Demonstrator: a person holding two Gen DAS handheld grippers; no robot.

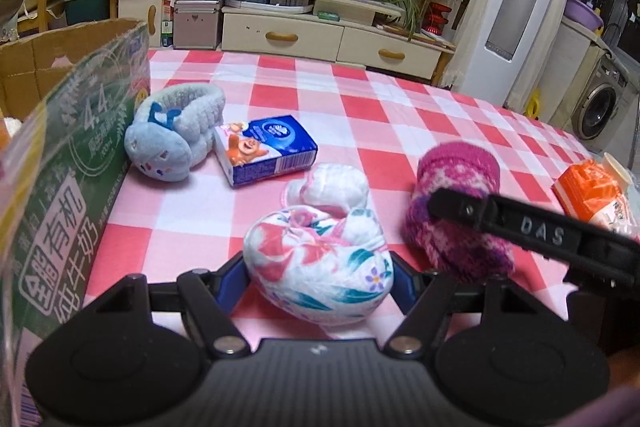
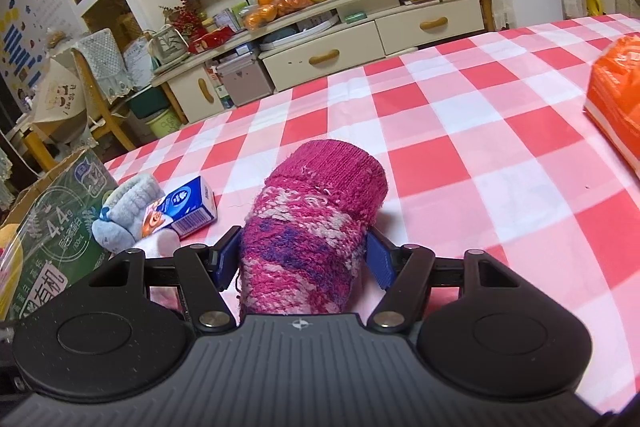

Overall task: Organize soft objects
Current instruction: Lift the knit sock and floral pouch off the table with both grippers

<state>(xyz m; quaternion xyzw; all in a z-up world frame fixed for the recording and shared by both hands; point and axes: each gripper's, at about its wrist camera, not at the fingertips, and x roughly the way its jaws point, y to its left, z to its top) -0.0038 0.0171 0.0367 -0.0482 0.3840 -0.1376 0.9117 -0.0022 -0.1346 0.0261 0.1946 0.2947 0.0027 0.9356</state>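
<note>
Item 1: floral cloth bundle [image 1: 320, 259], lower centre of the left wrist view, on the checked tablecloth [image 1: 360, 115]. The left gripper [image 1: 320, 279] brackets it, blue pads at either flank; whether they press or only flank it cannot be told.

Item 2: pink knitted sock roll [image 2: 312, 235], centre of the right wrist view. The right gripper [image 2: 304, 263] straddles it, pads against the wool on both sides; it looks grasped, the knit bulging slightly between them.

Item 3: milk carton box [image 1: 68, 195], left edge, top open. It is the likely destination.

Item 4: blue plush earmuffs [image 1: 172, 135] and tissue pack [image 1: 266, 149], upper left of centre, just beside the box.

Handling note: seat the pads at each roll's middle, squeeze until it compresses, lift clear of the box wall.
</note>
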